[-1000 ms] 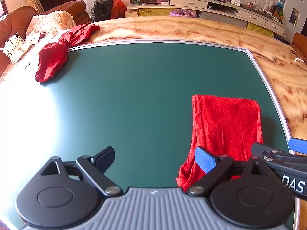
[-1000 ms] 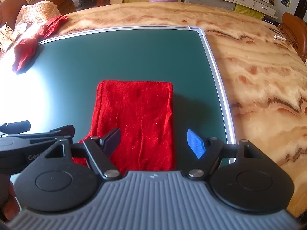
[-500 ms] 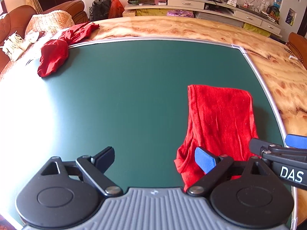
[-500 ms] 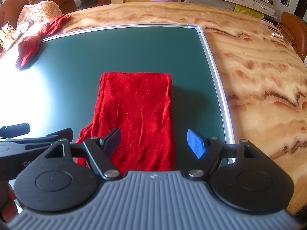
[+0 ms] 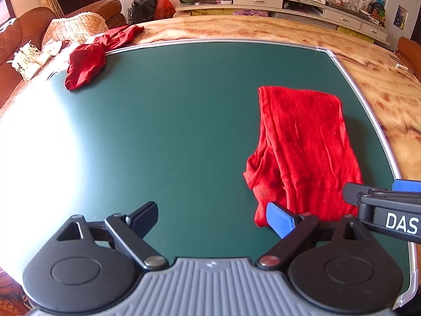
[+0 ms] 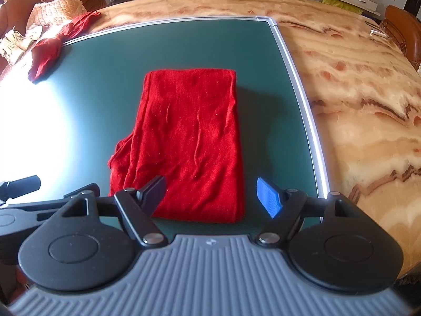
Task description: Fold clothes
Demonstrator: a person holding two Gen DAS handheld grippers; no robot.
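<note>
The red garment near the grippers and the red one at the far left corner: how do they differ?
The near garment lies flat, folded into a long strip; the far garment sits bunched in a heap. The near one lies wholly on the green mat; the far one sits at its edge. Both are red, and neither is gripped.

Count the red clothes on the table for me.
3. A folded red knit garment lies on the green mat near its right edge; a crumpled red garment sits at the mat's far-left corner; another red garment lies just behind it, partly overlapped.
</note>
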